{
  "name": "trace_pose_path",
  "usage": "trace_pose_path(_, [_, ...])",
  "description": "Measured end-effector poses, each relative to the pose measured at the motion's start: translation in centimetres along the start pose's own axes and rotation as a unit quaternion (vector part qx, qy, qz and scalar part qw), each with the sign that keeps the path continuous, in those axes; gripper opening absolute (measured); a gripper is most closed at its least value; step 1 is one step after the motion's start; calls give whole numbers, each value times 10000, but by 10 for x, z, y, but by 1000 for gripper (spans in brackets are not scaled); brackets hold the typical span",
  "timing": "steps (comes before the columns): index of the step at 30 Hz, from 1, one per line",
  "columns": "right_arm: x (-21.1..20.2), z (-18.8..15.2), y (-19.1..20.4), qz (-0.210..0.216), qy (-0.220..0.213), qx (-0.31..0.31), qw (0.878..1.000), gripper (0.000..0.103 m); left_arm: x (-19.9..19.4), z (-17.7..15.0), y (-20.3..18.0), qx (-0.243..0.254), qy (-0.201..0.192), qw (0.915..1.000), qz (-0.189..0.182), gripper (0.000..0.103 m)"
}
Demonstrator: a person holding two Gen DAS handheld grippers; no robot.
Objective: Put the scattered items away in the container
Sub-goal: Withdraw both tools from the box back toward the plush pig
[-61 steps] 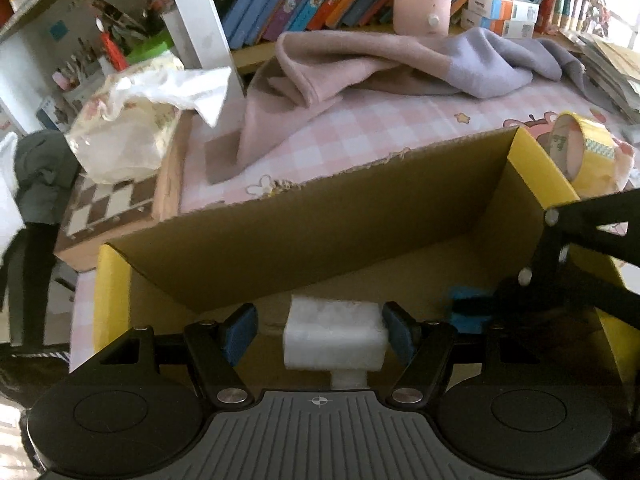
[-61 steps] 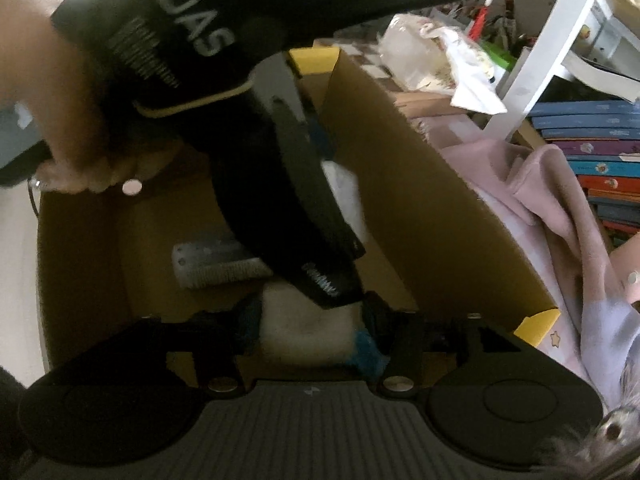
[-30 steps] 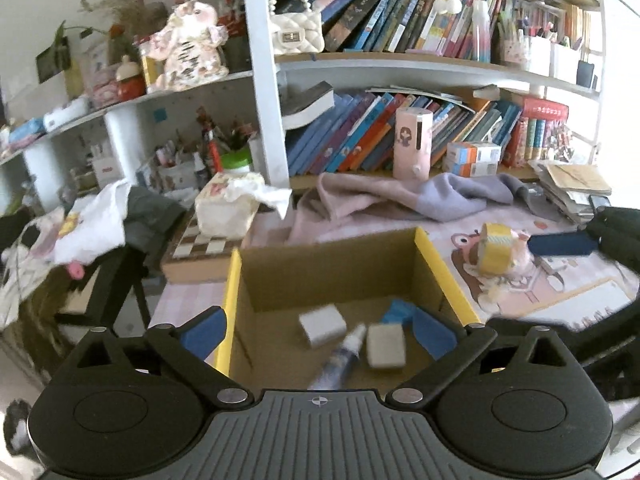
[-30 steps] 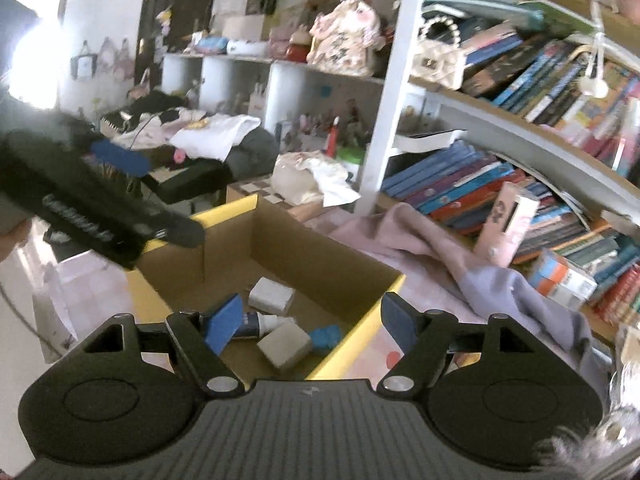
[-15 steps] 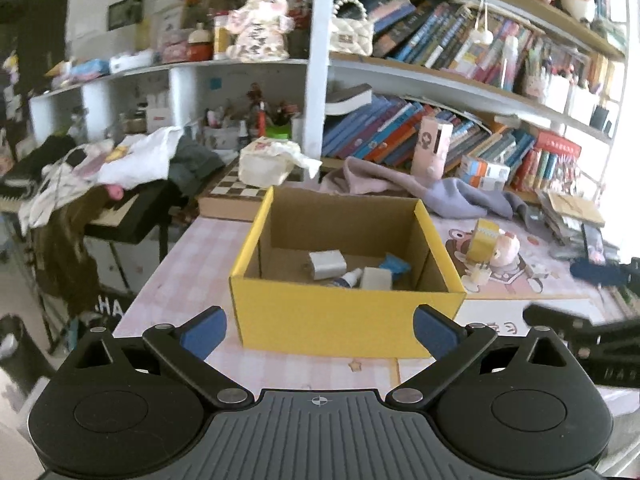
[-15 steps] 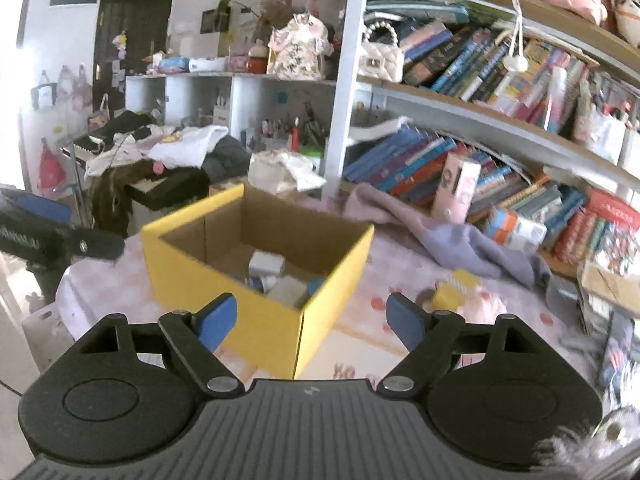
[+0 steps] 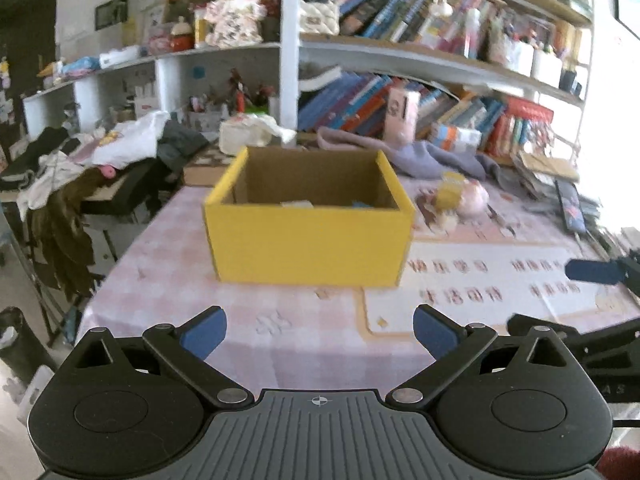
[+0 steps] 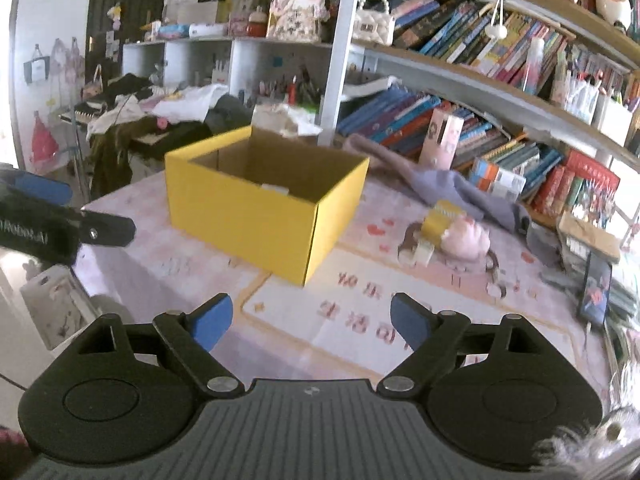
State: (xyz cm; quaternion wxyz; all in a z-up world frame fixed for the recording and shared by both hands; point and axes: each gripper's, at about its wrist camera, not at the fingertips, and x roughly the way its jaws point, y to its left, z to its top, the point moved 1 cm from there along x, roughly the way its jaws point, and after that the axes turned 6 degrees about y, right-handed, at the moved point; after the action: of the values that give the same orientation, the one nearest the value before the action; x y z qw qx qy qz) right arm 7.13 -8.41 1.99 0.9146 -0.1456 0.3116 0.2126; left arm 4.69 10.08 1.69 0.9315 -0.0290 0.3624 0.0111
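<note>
pink tablecloth (image 7: 168,280) bears yellow box (image 7: 308,236); left tool (image 7: 320,330) and right tool (image 8: 312,322) both wide, empty.

One open yellow cardboard box with a brown inside (image 7: 308,242) stands on the surface with the pink checked cloth (image 7: 192,292). Over the box's near wall, two items show inside: one pale block (image 7: 297,203) and one blue piece (image 7: 362,204); anything lower is hidden. One yellow tape roll (image 8: 439,217) lies touching one pink plush toy (image 8: 466,238) beside the box. One pale printed mat with red characters (image 8: 360,312) covers part of the surface. One lilac-grey garment (image 8: 448,184) is draped behind, with one tall pink carton (image 8: 442,136) standing beyond it. Two tongs are in view, left tongs (image 7: 320,330) and right tongs (image 8: 311,320), each with two blue-padded fingers spread apart and empty.
</note>
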Motion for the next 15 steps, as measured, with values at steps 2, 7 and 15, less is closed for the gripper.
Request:
trace_pose_path(2, [-2, -4, 2, -21, 58, -41, 10000, 88, 2, -6, -6, 8, 136, 9998, -149, 101])
trace_pose_path(7, [-8, -14, 3, -39, 180, -136, 9997, 90, 4, -12, -18, 149, 289, 9989, -336, 101])
trace_pose_path(15, [-14, -33, -5, -204, 329, -243, 9990, 90, 8, -19, -40, 530, 493, 9954, -634, 101])
